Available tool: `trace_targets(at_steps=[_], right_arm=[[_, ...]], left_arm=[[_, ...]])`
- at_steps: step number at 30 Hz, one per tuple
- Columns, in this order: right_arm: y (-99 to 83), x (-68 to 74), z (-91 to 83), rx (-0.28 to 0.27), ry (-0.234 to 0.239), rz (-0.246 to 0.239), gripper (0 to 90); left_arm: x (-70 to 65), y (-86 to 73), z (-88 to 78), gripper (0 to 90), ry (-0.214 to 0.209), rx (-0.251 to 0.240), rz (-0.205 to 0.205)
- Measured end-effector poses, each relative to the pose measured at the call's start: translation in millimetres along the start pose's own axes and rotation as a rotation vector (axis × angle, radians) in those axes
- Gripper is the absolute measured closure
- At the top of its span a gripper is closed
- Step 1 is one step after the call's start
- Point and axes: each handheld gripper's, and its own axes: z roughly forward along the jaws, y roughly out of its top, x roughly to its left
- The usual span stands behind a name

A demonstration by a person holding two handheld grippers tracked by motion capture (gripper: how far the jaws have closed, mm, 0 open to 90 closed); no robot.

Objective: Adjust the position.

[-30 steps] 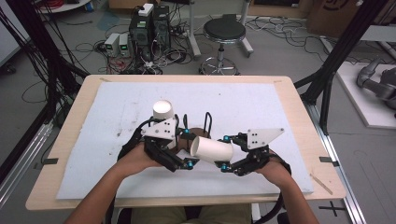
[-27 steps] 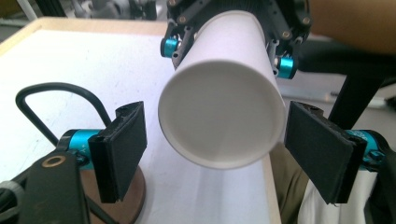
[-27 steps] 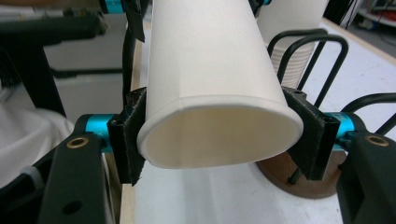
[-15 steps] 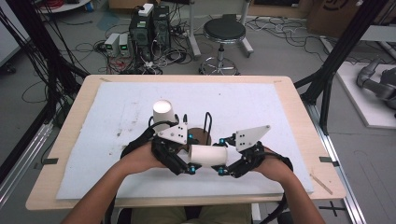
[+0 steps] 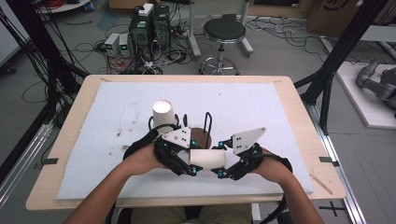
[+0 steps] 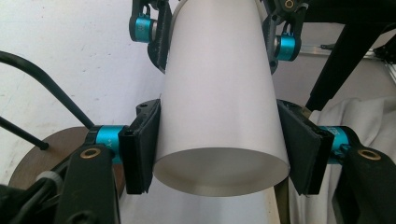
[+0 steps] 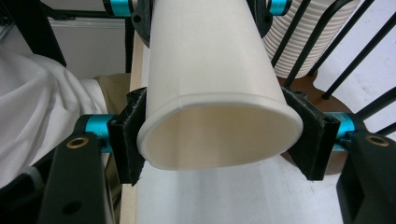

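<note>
A white paper cup (image 5: 208, 158) lies level above the near middle of the table, held between both grippers. My left gripper (image 5: 191, 161) has just been closing its jaws, and its pads now press on the cup's closed base end (image 6: 219, 93). My right gripper (image 5: 223, 161) is shut on the open rim end (image 7: 205, 60), which it squeezes slightly oval. In the left gripper view, the right gripper's fingers (image 6: 159, 37) clamp the cup's far end. A hand holds each gripper.
A stack of upside-down white cups (image 5: 163, 114) stands just beyond the left hand, beside a black wire holder on a round brown base (image 5: 201, 136). The ribbed stack (image 7: 303, 42) is close behind the held cup. A white mat (image 5: 261, 107) covers the wooden table.
The left gripper's jaws have closed onto the cup's base end. Both hands and the cup have drawn slightly toward the table's near edge.
</note>
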Motion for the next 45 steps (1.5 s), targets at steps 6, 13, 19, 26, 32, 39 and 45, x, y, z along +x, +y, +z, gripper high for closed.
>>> trace_targets(at_steps=[6, 13, 19, 26, 32, 39, 45], right_arm=[[-3.8, -0.7, -4.5, -0.104, 0.012, 0.067, 19.1], [-9.3, -3.6, -14.7, -0.286, -0.006, 0.143, 18.8], [-14.4, -7.1, -22.4, -0.447, -0.038, 0.204, 17.6], [-15.1, -5.5, -17.0, -0.446, -0.029, 0.206, 16.4], [-14.5, -4.0, -12.6, -0.453, -0.005, 0.208, 16.5], [-15.1, -4.0, -12.9, -0.455, 0.005, 0.211, 16.5], [-15.2, -3.4, -12.0, -0.458, 0.026, 0.207, 21.8]], left_arm=[[3.1, -12.2, -2.3, 35.7, -0.044, -0.114, -0.044], [6.9, -33.5, 2.0, 35.8, -0.062, -0.311, -0.112], [8.1, -43.7, 5.5, 35.8, -0.051, -0.457, -0.148], [7.4, -46.5, 13.1, 35.8, -0.075, -0.534, -0.158], [6.1, -44.3, 16.9, 35.7, -0.086, -0.564, -0.153], [5.2, -45.2, 16.1, 35.8, -0.091, -0.588, -0.151], [5.1, -45.8, 15.5, 35.8, -0.091, -0.598, -0.146]])
